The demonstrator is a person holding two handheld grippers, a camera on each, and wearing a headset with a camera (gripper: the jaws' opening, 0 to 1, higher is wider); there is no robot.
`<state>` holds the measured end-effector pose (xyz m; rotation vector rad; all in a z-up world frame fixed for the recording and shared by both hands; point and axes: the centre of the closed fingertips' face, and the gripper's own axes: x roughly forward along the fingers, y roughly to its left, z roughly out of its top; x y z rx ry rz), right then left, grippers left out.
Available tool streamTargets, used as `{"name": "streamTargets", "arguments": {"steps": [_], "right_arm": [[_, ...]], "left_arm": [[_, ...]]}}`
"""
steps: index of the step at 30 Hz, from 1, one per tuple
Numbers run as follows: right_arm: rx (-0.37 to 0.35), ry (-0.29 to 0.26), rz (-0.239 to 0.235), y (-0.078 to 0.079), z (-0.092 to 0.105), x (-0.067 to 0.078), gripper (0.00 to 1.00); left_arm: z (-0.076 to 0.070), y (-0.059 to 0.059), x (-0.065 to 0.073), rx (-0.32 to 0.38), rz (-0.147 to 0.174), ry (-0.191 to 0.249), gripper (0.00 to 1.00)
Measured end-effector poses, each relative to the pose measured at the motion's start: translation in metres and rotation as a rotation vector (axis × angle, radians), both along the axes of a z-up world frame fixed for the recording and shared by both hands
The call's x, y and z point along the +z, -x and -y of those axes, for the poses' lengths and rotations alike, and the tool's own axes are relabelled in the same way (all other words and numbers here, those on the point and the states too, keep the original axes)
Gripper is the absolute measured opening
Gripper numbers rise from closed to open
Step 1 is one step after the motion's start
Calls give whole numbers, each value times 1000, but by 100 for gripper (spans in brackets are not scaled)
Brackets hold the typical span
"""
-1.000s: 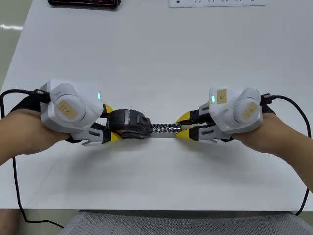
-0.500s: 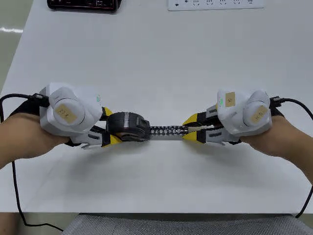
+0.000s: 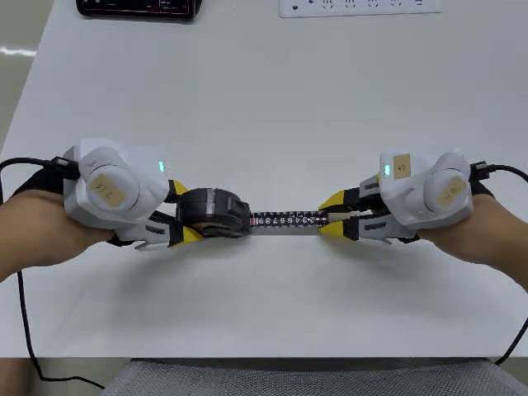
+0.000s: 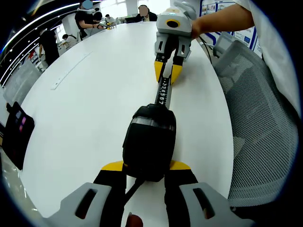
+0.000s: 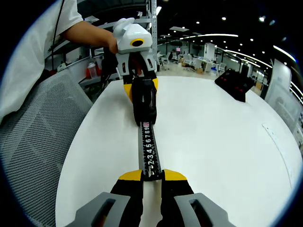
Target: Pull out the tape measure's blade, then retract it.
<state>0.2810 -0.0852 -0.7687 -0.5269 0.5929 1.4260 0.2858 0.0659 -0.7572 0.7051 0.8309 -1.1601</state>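
Note:
A black tape measure case (image 3: 214, 213) rests on the white table (image 3: 264, 99), and my left gripper (image 3: 186, 213) is shut on it from the left. In the left gripper view the case (image 4: 149, 141) sits between the yellow fingertips (image 4: 112, 166). Its numbered blade (image 3: 285, 221) runs right to my right gripper (image 3: 333, 215), which is shut on the blade's end. The right gripper view shows the blade (image 5: 148, 150) stretching away from the right gripper (image 5: 152, 176) to the case (image 5: 144, 102).
A dark device (image 3: 139, 7) lies at the table's far left edge, and a white power strip (image 3: 359, 7) at the far edge. A mesh chair back (image 3: 313, 378) sits just below the near table edge. Cables (image 3: 25, 322) trail from both grippers.
My right gripper has moved to the right with the blade's end, so more of the blade shows. The left gripper and case have stayed in place.

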Motion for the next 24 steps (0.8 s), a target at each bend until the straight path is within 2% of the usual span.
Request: {"name": "streamTargets", "arguments": {"steps": [24], "right_arm": [[-9,30,11,0,20,-3,10]], "left_arm": [[1,0,0,-3,6,0,25]]}}
